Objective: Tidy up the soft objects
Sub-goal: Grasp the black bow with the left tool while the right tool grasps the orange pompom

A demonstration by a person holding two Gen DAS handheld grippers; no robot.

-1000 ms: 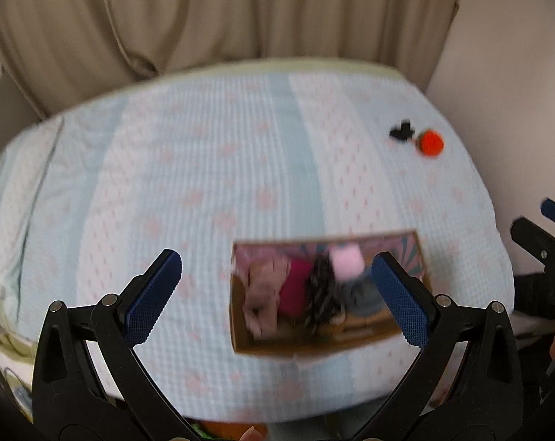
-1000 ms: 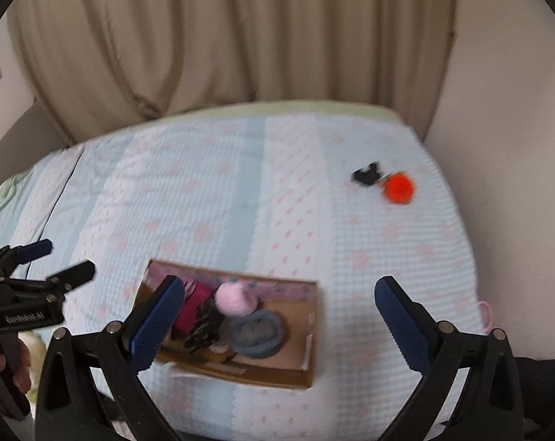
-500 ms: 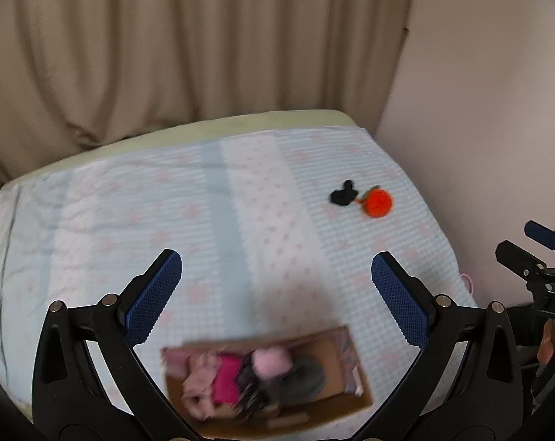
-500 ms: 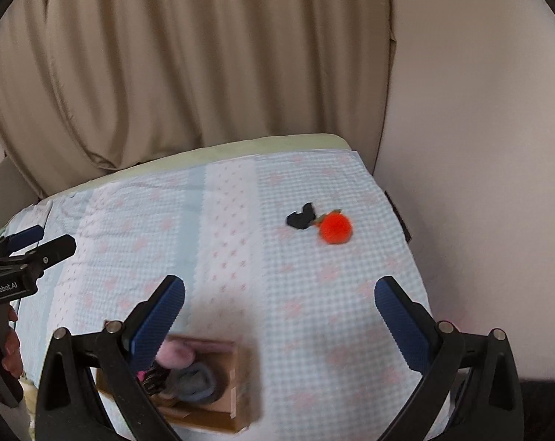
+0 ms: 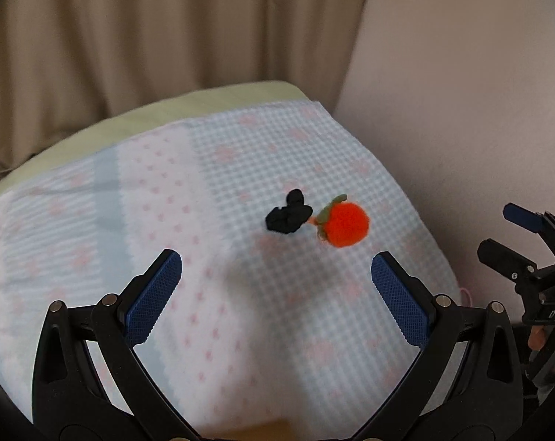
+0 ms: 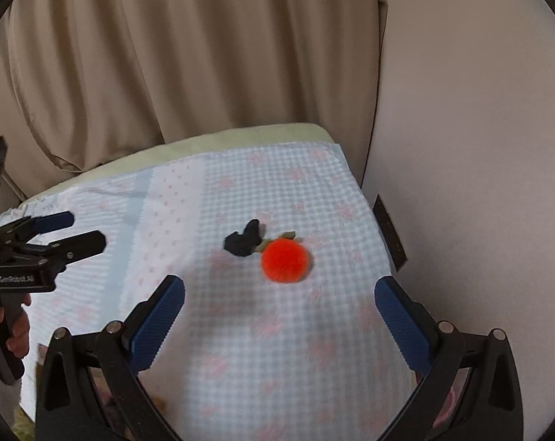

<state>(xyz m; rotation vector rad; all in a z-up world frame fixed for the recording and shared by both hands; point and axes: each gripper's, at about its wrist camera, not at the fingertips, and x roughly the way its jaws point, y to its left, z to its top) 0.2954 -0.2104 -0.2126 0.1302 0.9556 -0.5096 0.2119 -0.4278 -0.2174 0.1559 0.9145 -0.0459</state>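
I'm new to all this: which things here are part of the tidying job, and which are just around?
Part of the job:
orange pompom
black soft item
left gripper, open
right gripper, open

Just around:
bedspread
curtain
wall

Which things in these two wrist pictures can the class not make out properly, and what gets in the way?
- Cardboard box: left wrist view shows only a tan sliver, cut off by the bottom edge.
- Box contents: right wrist view, hidden behind the right gripper frame.
- Black soft item: small and blurred in both views; its kind is unclear.
- Orange plush: its underside is hidden against the bedspread.
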